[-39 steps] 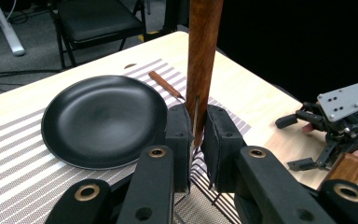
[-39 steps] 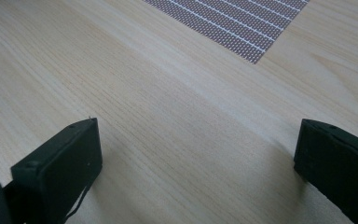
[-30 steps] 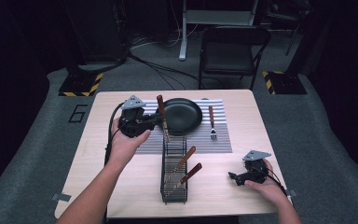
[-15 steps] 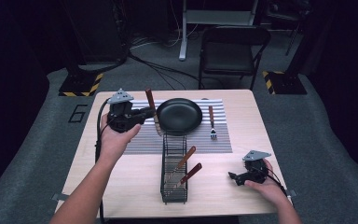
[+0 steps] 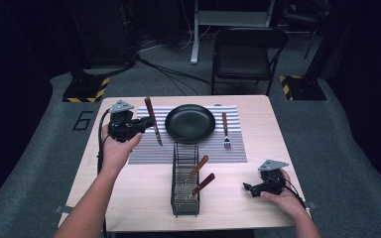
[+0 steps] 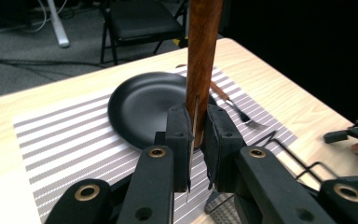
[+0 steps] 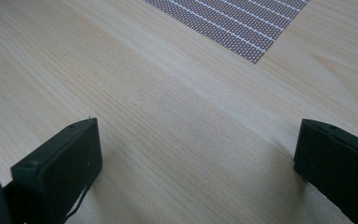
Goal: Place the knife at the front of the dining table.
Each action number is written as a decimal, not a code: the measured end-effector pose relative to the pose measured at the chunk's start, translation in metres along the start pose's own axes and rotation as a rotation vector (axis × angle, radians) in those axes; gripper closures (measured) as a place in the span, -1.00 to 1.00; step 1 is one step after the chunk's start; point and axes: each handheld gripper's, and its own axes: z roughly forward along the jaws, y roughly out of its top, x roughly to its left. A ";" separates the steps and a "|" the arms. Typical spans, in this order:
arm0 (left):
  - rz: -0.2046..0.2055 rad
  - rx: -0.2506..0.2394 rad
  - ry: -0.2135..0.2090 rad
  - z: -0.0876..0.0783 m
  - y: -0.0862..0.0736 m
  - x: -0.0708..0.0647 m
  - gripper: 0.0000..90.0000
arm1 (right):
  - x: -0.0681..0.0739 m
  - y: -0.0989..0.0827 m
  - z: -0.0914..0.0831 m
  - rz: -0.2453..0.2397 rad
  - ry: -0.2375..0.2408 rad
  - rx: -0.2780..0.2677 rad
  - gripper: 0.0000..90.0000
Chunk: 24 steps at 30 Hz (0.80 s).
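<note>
Gripping a wooden-handled knife near where handle meets blade, the left gripper is hovering above the table's left side, its jaws pressing together on the knife from both sides; in the left gripper view the brown handle is rising straight up out of the black pads, while in the high view the blade is pointing down and slightly right, hanging over the left edge of the striped placemat and not touching it; the person's left hand is wrapping the gripper's body from below. Just right of the knife, a black plate is sitting on the placemat; right of the plate, a fork is lying on the same mat, tines toward the person. In front of the plate, a black wire basket is standing on the bare wood, holding two more wooden-handled utensils that are leaning toward the right. At the table's near right corner, the right gripper is resting low by the tabletop in the person's right hand, pointing left; its jaws are standing wide apart over bare wood in the right gripper view, with nothing between them.
</note>
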 end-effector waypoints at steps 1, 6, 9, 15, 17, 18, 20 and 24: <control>-0.004 0.006 0.010 0.002 -0.003 0.003 0.80 | 0.000 0.000 0.000 0.000 0.000 0.001 -1.00; -0.022 0.023 0.055 0.007 -0.014 0.015 0.80 | 0.000 0.000 0.000 0.000 0.000 0.001 -1.00; -0.032 0.038 0.076 0.011 -0.021 0.023 0.80 | 0.000 0.000 0.000 0.000 0.000 0.001 -1.00; -0.065 0.073 0.108 0.019 -0.034 0.037 0.80 | 0.000 0.000 0.000 0.000 0.000 0.001 -1.00; -0.071 0.084 0.120 0.021 -0.037 0.040 0.80 | 0.000 0.000 0.000 0.000 0.000 0.001 -1.00; -0.072 0.089 0.124 0.022 -0.038 0.042 0.80 | 0.000 0.000 0.000 0.000 0.000 0.001 -1.00; -0.081 0.096 0.136 0.024 -0.041 0.045 0.80 | 0.000 0.000 0.000 0.000 0.000 0.001 -1.00; -0.092 0.117 0.149 0.029 -0.045 0.050 0.80 | 0.000 0.000 0.000 0.000 0.000 0.000 -1.00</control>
